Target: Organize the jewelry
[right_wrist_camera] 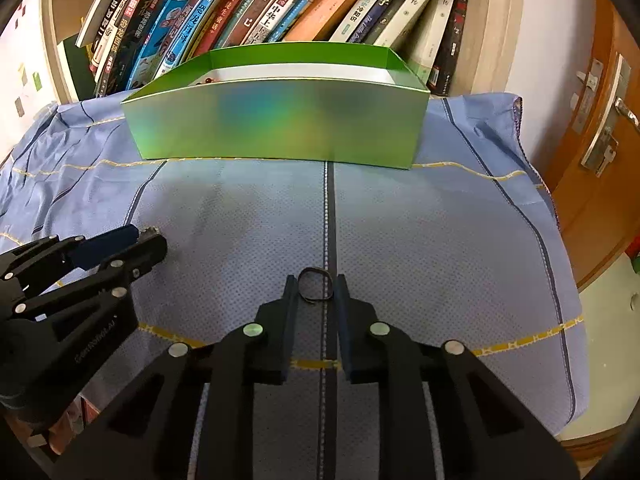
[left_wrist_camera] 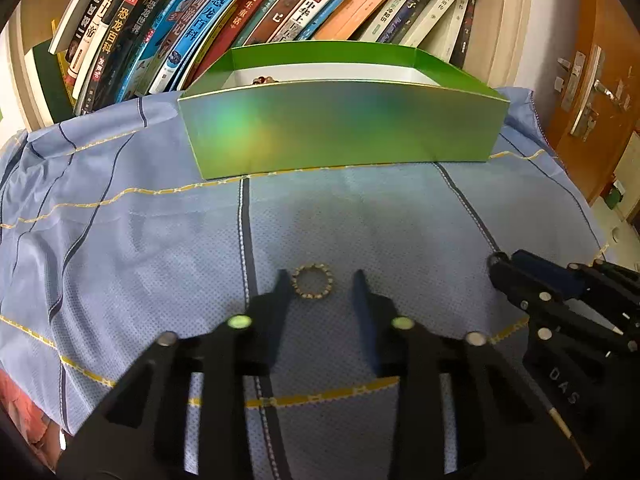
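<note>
Black jaws of the left gripper (left_wrist_camera: pixel 322 286) fill the left wrist view, standing partly open around a beaded gold ring (left_wrist_camera: pixel 313 281) that lies flat on the blue cloth (left_wrist_camera: pixel 140 216); the left pad seems to touch it, the right stands clear, so nothing is gripped. Beyond sits the green box (left_wrist_camera: pixel 340 128), some beads already inside. From the right wrist view, the right gripper (right_wrist_camera: pixel 316 286) has its jaws nearly closed around a dark band (right_wrist_camera: pixel 315 285), which looks squeezed. Either piece could skid or snag the cloth when lifted.
</note>
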A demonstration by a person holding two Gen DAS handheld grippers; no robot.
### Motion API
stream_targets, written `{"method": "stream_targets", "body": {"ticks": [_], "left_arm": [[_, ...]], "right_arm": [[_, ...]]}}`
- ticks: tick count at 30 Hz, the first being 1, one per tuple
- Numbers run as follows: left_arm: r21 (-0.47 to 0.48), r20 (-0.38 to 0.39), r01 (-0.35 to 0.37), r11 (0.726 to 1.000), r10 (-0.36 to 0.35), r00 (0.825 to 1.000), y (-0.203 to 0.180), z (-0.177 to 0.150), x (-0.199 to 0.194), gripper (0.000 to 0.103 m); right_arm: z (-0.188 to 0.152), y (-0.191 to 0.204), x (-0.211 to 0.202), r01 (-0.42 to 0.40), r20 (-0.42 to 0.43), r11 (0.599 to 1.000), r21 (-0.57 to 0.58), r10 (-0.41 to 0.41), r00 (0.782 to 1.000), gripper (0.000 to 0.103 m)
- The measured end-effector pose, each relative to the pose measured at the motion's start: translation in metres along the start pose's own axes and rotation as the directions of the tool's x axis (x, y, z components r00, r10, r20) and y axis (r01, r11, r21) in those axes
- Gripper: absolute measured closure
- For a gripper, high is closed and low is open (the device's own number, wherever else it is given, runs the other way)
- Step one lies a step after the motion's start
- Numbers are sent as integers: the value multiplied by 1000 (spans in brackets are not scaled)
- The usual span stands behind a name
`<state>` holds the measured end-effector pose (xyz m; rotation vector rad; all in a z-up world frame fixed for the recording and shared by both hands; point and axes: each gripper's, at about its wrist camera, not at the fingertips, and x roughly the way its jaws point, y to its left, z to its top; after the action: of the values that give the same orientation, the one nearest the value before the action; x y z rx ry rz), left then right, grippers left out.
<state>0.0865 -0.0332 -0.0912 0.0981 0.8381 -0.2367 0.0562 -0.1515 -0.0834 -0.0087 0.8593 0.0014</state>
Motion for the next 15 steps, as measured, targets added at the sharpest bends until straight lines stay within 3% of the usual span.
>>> {"method": "stream_targets", "body": {"ticks": [2, 15], "left_arm": [[0, 1, 3, 1000, -3, 1000, 1, -1, -1, 82], [-63, 1, -42, 997, 43, 999, 25, -3, -4, 81]], "right_arm": [[0, 0, 0, -4, 0, 1000, 2, 4, 1000, 83], [11, 6, 10, -86, 13, 996, 11, 86, 996, 80]]}}
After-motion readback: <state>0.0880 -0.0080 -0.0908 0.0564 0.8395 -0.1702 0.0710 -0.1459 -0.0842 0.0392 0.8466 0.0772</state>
